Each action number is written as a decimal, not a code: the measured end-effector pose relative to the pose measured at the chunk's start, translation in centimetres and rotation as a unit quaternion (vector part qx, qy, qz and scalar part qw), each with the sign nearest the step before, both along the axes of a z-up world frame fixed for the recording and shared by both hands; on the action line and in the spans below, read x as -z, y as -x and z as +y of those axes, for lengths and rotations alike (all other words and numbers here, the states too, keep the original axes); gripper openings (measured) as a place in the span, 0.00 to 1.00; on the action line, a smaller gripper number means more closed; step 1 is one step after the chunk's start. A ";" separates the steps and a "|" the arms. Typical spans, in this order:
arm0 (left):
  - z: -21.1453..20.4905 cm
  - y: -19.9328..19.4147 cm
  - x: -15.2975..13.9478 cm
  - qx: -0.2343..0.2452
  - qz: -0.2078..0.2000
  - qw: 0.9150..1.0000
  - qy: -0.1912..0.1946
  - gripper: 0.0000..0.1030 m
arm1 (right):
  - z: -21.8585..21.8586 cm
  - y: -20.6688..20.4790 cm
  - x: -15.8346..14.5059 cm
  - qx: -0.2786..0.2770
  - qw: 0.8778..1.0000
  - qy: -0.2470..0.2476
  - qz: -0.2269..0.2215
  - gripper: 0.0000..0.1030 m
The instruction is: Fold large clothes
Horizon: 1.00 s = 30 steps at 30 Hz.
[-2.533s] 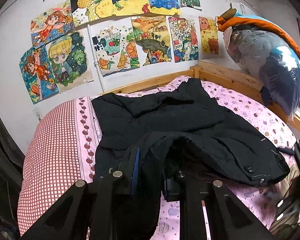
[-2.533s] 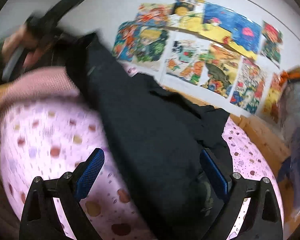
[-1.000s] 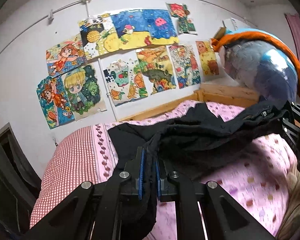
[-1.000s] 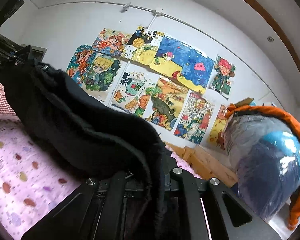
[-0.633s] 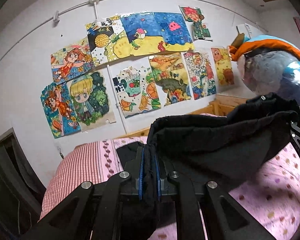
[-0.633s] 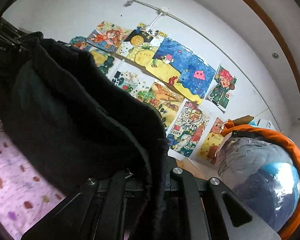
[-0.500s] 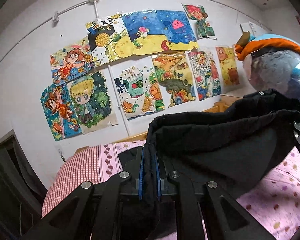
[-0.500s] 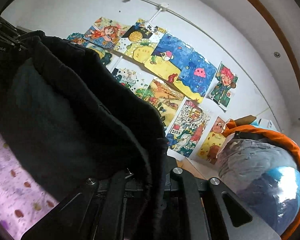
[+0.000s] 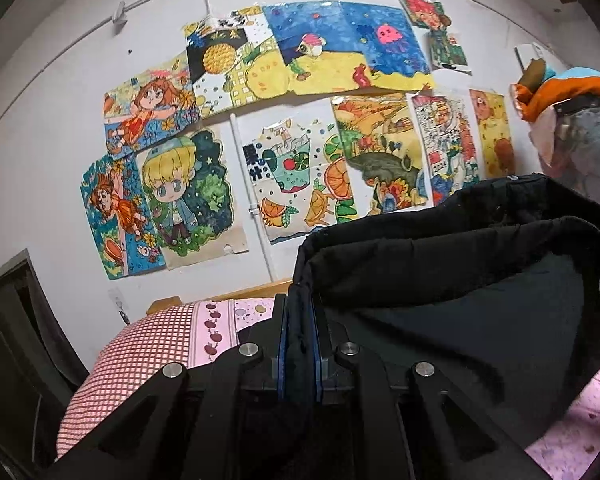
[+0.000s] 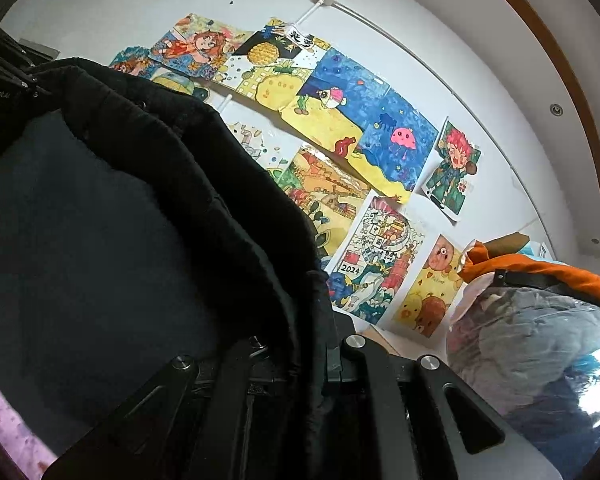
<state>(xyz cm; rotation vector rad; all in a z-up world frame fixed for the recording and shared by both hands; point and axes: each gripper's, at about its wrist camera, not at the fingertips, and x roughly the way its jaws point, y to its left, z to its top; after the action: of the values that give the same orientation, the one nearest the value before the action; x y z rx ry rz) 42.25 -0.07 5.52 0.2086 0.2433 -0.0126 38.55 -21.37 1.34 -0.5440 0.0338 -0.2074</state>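
A large black garment (image 9: 440, 272) hangs stretched in the air between my two grippers, above the pink dotted bed (image 9: 220, 316). My left gripper (image 9: 299, 344) is shut on one edge of it, with black cloth squeezed between the blue pads (image 9: 283, 340). In the right wrist view the same black garment (image 10: 132, 216) fills the left half of the picture. My right gripper (image 10: 320, 344) is shut on its other edge, and the cloth drapes over the fingers and hides the pads. The other gripper's black body (image 10: 4, 76) shows at the far left.
A white wall with several children's drawings (image 9: 300, 128) stands straight ahead. A red-checked pillow (image 9: 140, 356) lies at the bed's head by the wooden frame (image 9: 220, 294). A big plastic bag of clothes with an orange rim (image 10: 540, 340) stands at the right. A dark cabinet (image 9: 16, 340) is at the left.
Both grippers have carried the garment's held edge up off the bed and towards the wall. The cloth now hangs as a raised sheet, and less of the mattress shows.
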 end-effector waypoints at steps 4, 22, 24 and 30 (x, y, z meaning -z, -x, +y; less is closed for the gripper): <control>-0.2 -2.4 1.0 -0.007 0.004 1.000 0.010 0.09 | 0.3 -2.4 1.2 0.009 1.000 0.003 -0.001 0.07; -1.4 -12.2 7.6 -0.057 0.046 0.997 0.015 0.12 | 0.8 -11.6 7.0 0.011 0.999 0.007 0.052 0.08; -1.1 -13.0 8.1 -0.054 0.055 0.997 0.027 0.12 | 0.6 -12.8 7.3 0.007 0.998 0.003 0.069 0.10; 0.7 -13.8 8.2 -0.024 0.073 0.992 0.095 0.39 | -0.9 -14.9 7.7 -0.033 0.990 -0.045 0.132 0.12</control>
<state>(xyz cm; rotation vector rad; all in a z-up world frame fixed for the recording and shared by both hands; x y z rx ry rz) 56.07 0.68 -2.63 0.0110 0.3908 -0.0030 53.44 -22.31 -6.35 -0.4797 0.2815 -0.0673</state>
